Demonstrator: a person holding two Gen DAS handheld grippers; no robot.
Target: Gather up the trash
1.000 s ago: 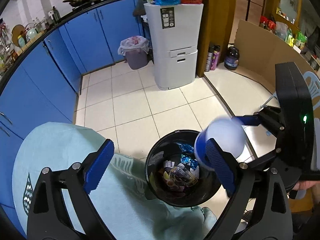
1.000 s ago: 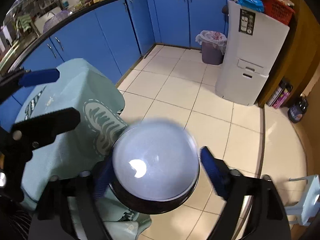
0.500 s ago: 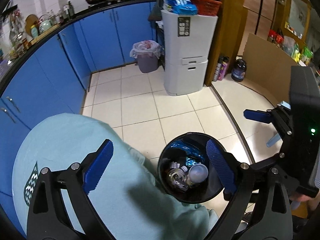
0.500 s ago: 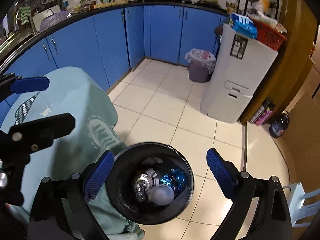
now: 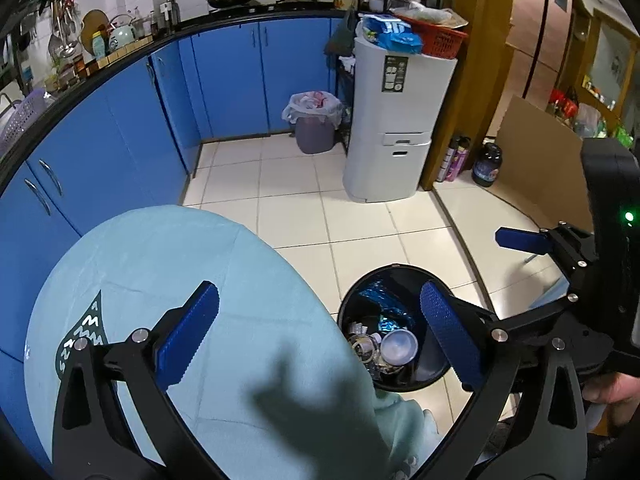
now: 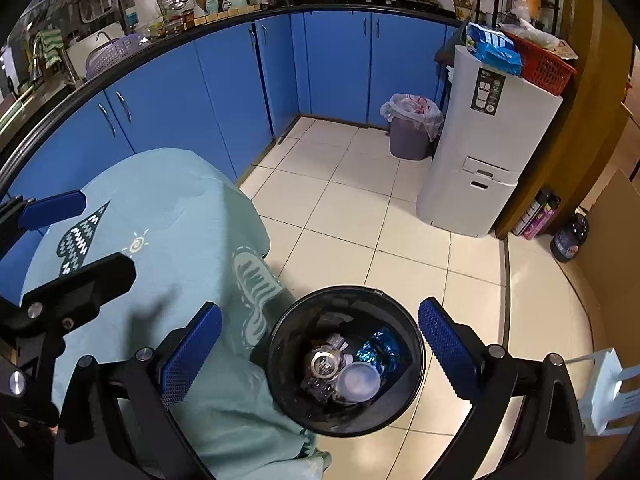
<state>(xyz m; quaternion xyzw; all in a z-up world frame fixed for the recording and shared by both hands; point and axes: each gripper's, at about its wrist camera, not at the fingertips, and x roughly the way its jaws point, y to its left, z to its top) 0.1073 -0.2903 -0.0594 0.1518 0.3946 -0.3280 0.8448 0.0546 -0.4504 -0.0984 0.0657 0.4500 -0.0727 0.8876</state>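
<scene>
**Trash sits in the black bin, both grippers empty above it**

Trash (image 6: 348,368) lies at the bottom of the black bin (image 6: 280,376), which stands on the tiled floor (image 6: 352,208) just beside the table draped in a light teal cloth (image 6: 176,232). In the heap a pale round cup (image 6: 359,381), a can's metal top (image 6: 326,362) and a crumpled blue foil wrapper (image 6: 380,350) can be told apart; the rest is a dark jumble too small to name.

The right gripper (image 6: 320,356) hangs over the bin, spread wide with nothing between its blue pads (image 6: 192,354). The left gripper (image 5: 320,332) is over the cloth's edge, its jaws opening and likewise empty; its right finger covers part of the bin's rim in the left wrist view. Each gripper's body runs off the bottom of its own frame. A bit of a hand (image 5: 612,388) shows at the right edge of the left wrist view, mostly cut off.

Farther back stand a tall white appliance (image 6: 480,152) with a red basket (image 6: 540,66) on top, a grey lined bin (image 6: 412,128) and blue cabinets (image 6: 224,92). Countertop items are too crowded to sort out.
</scene>
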